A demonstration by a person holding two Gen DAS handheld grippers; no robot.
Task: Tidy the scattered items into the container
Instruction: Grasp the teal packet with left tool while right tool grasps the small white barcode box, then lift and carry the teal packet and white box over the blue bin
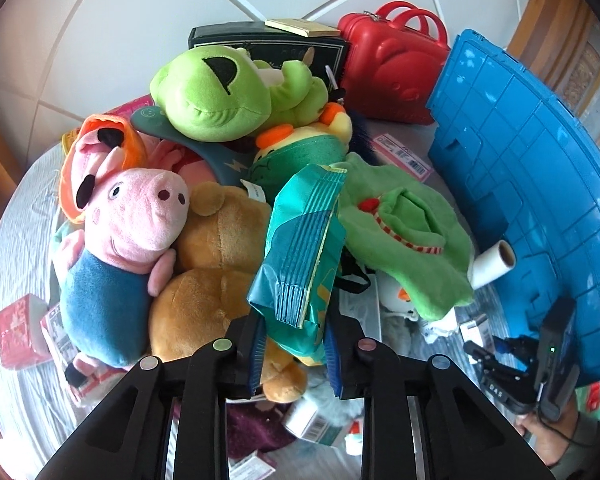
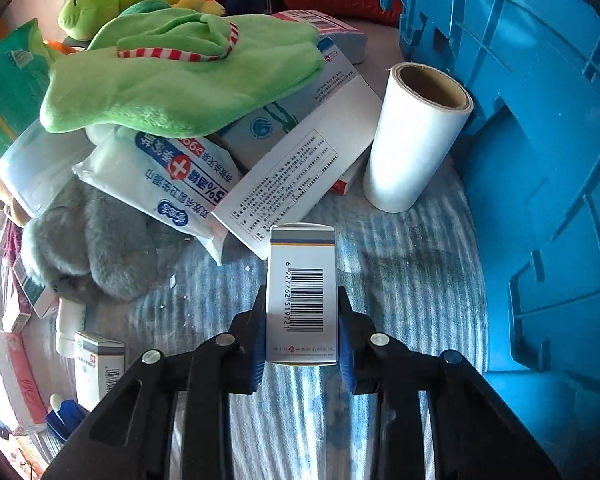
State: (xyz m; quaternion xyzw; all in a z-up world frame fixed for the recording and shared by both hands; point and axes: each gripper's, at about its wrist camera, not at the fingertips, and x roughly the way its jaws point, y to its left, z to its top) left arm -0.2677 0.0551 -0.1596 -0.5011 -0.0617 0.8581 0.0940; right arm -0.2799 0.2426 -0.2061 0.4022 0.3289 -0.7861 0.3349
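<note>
Teal crinkled pouch [image 1: 300, 248] in left claw [image 1: 296, 356]; barcoded white box [image 2: 302, 296] in right claw [image 2: 303, 332].

The small white box [image 2: 302, 296] pinched in my right hand-held gripper [image 2: 302, 324] carries a barcode numbered 6 927762 519721. The wipes pack [image 2: 168, 184] beyond it, lying upside down to me, shows "75%", a red-and-white cross and Chinese characters. Fine print on the larger white carton [image 2: 296, 176] is too small to read.
</note>
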